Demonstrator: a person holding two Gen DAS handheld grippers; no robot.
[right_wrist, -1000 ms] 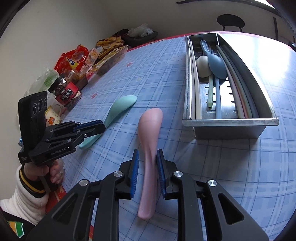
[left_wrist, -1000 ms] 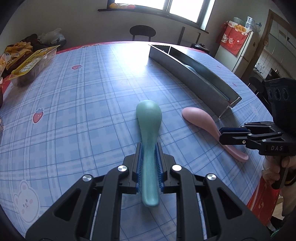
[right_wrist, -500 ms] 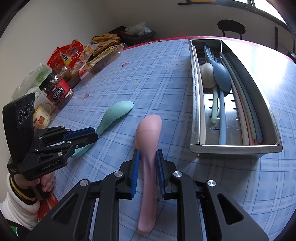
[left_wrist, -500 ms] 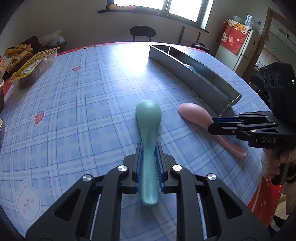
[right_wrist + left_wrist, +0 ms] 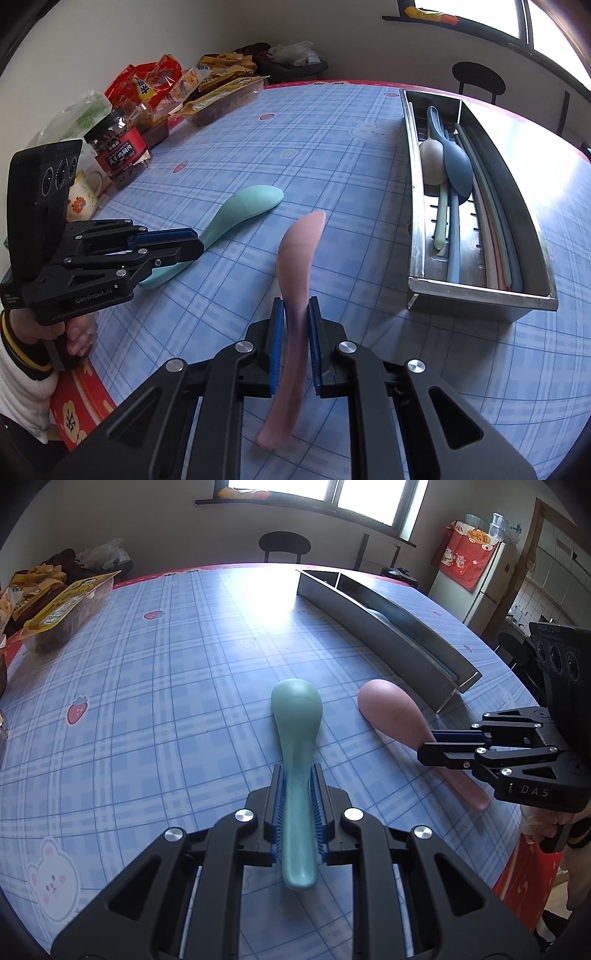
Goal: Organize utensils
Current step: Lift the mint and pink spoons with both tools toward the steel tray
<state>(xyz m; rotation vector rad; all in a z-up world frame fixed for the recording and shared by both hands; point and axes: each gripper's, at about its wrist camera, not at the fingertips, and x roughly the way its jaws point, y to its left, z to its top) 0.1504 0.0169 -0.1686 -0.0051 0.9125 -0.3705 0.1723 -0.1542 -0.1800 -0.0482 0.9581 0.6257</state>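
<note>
The right gripper (image 5: 294, 325) is closing on the long pink silicone spoon (image 5: 297, 258), now rolled on edge — seemingly lifting; the left gripper (image 5: 297, 805) stays clamped on the teal silicone spoon (image 5: 297, 731) — both ready for the steel tray (image 5: 480, 291).

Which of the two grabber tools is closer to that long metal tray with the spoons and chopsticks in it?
The right gripper, closing on the pink spoon, sits just beside the metal tray's near end. The left gripper, holding the green spoon, is farther away, beyond the pink spoon.
</note>
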